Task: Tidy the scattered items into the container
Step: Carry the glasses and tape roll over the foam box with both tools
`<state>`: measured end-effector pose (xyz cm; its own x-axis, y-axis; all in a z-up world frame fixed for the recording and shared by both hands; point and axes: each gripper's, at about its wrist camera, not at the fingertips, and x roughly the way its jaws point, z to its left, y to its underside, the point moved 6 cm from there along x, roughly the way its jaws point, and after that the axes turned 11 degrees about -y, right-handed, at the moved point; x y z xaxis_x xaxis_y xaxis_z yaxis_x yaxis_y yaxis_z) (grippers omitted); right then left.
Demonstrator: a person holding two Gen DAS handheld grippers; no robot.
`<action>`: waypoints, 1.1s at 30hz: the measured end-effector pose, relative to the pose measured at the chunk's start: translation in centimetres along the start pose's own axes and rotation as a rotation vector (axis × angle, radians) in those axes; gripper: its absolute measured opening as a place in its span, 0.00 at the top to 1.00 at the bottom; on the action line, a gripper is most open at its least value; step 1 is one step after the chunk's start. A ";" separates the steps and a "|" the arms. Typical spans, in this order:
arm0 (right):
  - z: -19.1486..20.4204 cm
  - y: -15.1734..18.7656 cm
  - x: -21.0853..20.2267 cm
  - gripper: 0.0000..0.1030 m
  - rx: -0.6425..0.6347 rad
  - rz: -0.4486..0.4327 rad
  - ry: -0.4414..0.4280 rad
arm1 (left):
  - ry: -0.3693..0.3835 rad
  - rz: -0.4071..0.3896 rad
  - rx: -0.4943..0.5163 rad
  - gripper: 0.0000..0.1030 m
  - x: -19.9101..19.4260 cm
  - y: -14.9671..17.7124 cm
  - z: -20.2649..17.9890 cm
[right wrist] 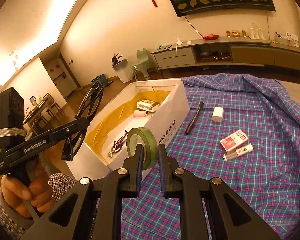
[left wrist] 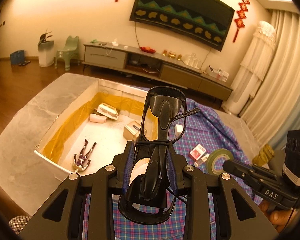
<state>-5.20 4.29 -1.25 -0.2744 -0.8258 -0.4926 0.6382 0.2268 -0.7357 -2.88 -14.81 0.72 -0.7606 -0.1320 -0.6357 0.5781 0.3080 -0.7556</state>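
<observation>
My left gripper [left wrist: 151,146] is shut on black sunglasses [left wrist: 162,118] and holds them upright above the near edge of the white foam box [left wrist: 48,160]. The sunglasses also show in the right wrist view [right wrist: 90,104], left of the box [right wrist: 170,116]. My right gripper [right wrist: 150,150] is shut on a green tape roll [right wrist: 144,146] and holds it on edge by the box's near corner. The roll shows in the left wrist view [left wrist: 218,160] too. Inside the box lie a toy figure [left wrist: 83,157], a small carton [left wrist: 132,130], a book [left wrist: 108,110] and a pale bar [left wrist: 98,118].
On the checked cloth [right wrist: 250,180] lie a black marker [right wrist: 194,118], a white charger [right wrist: 218,114], a red-and-white pack [right wrist: 234,140] and a small tube [right wrist: 238,152]. A TV cabinet [left wrist: 150,64] stands beyond the table.
</observation>
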 end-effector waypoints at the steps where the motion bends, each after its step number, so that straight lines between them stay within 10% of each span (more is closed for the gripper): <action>1: 0.2 -0.2 0.2 0.85 -0.002 0.001 -0.001 | 0.004 0.003 -0.010 0.69 0.2 -0.2 0.3; 33: 3.7 -5.2 11.1 0.85 -0.131 0.134 0.040 | -0.013 0.179 -0.181 0.69 9.6 -0.1 4.9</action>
<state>-8.88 -7.96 -1.17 -0.2237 -0.7631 -0.6063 0.5723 0.4007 -0.7155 -8.79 -20.76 -6.07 -0.6463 -0.0725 -0.7596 0.6397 0.4912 -0.5912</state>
